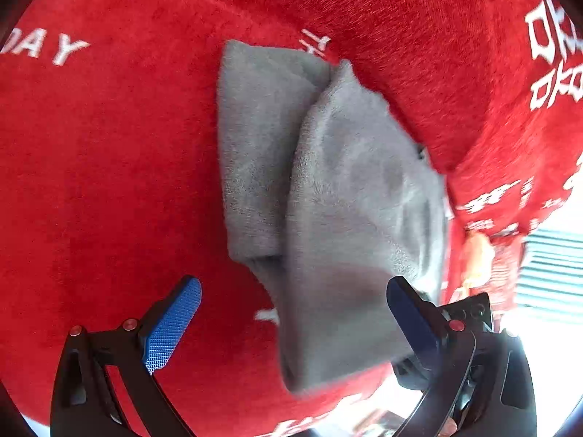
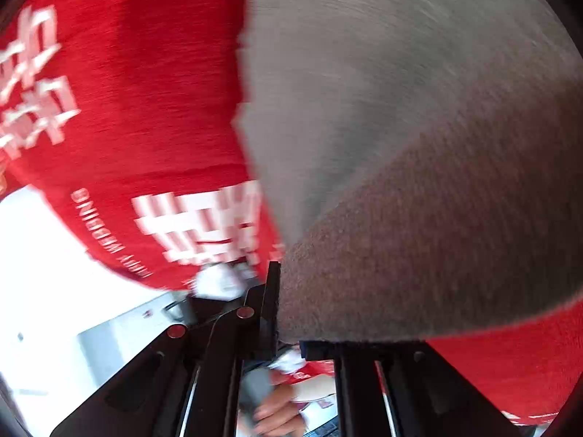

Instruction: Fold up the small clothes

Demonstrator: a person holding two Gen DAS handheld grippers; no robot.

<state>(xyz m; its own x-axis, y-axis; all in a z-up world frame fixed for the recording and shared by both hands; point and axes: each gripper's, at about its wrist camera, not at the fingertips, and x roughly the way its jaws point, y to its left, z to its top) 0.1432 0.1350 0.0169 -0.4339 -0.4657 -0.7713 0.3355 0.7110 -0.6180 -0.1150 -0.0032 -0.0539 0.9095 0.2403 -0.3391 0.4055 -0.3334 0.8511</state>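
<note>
Left tongs [image 1: 293, 322] sit at the bottom of the left wrist view with jaws spread wide: one blue ribbed pad [image 1: 171, 327] at lower left, the other [image 1: 411, 320] at lower right, nothing pinched between them. Right tongs [image 2: 288, 327] at the bottom centre of the right wrist view have black fingers drawn close together, clamped on the edge of a grey cloth [image 2: 419, 182]. A bare hand [image 2: 280, 413] shows at the bottom edge, blurred, between the finger frames.
</note>
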